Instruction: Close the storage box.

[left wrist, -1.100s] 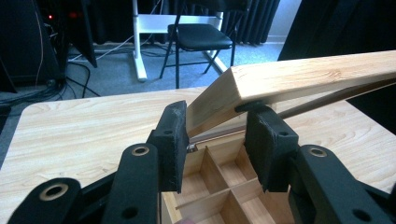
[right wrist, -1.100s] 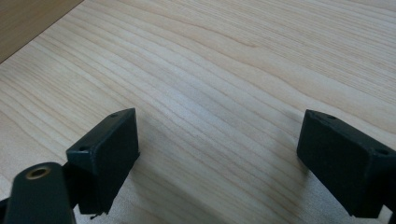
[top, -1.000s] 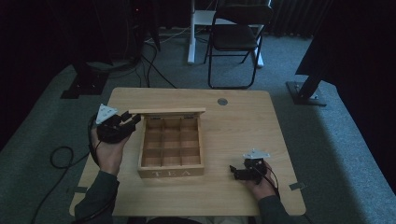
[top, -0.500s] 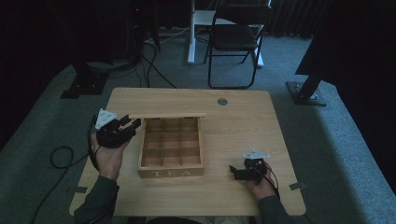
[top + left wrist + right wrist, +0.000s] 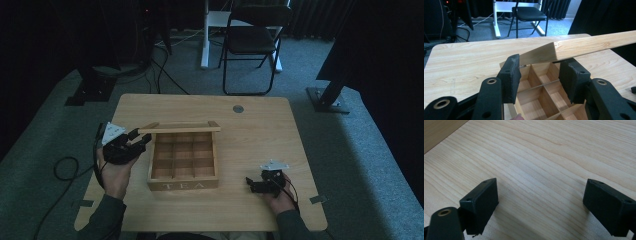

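A wooden box marked TEA [image 5: 183,186] stands mid-table, its several empty compartments [image 5: 536,92] exposed. Its hinged lid [image 5: 179,128] is raised over the back edge and seen nearly edge-on. My left gripper [image 5: 141,141] is open at the lid's left corner. In the left gripper view the lid [image 5: 584,46] slants across just beyond the jaw tips of that gripper [image 5: 540,75], and the pads do not clamp it. My right gripper [image 5: 251,184] rests on the table right of the box. In its own view the right gripper [image 5: 541,202] is open, with bare tabletop [image 5: 544,157] between the jaws.
A round metal grommet [image 5: 238,108] sits in the table near its far edge. Beyond the table are a black folding chair [image 5: 252,40] and a white stand [image 5: 210,30]. A cable [image 5: 60,167] loops on the carpet at the left.
The lid has swung lower toward the box, and my left gripper has come down and nearer with it. The right gripper has stayed put.
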Motion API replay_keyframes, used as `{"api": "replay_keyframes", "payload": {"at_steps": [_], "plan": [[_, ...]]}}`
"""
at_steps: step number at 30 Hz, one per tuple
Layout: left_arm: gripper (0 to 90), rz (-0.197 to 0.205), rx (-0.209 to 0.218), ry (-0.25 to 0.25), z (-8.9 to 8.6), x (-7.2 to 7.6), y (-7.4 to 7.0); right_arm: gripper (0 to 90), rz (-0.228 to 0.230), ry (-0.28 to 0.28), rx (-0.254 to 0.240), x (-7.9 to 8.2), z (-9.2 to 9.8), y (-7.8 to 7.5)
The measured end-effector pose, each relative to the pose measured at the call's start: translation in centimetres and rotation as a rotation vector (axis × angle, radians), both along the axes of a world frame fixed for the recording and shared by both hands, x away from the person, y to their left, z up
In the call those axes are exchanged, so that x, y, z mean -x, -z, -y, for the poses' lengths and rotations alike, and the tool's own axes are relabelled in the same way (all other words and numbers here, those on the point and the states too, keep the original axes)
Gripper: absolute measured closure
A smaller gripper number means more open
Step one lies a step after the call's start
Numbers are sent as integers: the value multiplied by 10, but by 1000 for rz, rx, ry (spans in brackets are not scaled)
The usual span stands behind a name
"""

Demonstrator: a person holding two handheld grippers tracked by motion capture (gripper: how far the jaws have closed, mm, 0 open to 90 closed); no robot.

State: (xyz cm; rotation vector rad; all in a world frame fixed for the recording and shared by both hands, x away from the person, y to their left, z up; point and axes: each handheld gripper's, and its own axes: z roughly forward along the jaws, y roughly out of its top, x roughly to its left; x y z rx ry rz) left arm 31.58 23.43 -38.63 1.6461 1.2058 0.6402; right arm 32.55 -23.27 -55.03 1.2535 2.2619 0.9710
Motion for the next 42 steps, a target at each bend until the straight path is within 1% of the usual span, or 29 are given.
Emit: {"api": "replay_keyframes", "payload": {"at_steps": [11, 19, 28, 37, 42], "plan": [[468, -15, -11, 5, -1, 7, 7, 123, -1, 2, -2, 0, 0, 0], [449, -33, -32, 11, -2, 16, 16, 123, 0, 0, 0, 0, 0, 0], [448, -49, -20, 9, -6, 25, 24, 123, 1, -1, 1, 0, 0, 0], [450, -67, -19, 10, -5, 30, 32, 123, 1, -1, 1, 0, 0, 0], [450, -73, -9, 10, -5, 33, 39, 123, 1, -1, 1, 0, 0, 0]]}}
